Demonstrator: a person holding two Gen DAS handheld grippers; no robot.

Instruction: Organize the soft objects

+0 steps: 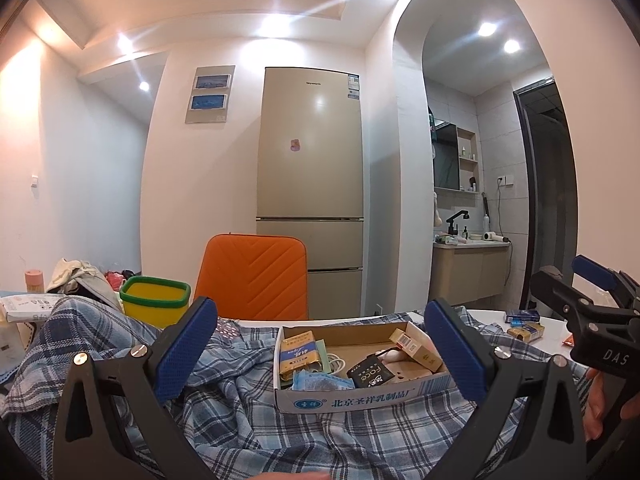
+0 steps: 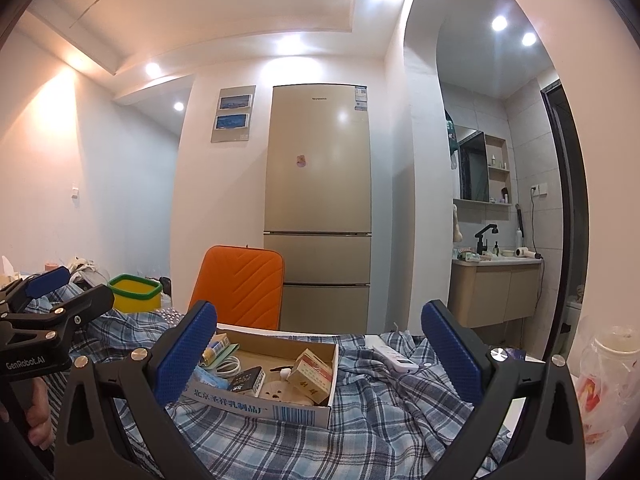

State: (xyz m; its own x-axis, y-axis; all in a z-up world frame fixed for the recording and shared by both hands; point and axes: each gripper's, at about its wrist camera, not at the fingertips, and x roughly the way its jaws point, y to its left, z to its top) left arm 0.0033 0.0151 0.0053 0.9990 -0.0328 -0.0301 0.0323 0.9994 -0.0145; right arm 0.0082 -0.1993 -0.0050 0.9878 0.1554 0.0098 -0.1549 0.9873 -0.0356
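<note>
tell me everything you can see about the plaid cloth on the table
The plaid cloth is a thin, soft-looking fabric in blue, white and dark checks. It lies spread and rumpled across the table, with folds and ridges, bunched higher at the left. An open cardboard box of small items sits on it, and a white remote lies on its folds at the right. Neither open hand-held gripper, left or right, grips it.

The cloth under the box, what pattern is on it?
The cloth is blue, white and dark navy plaid. The right wrist view shows it best.
</note>
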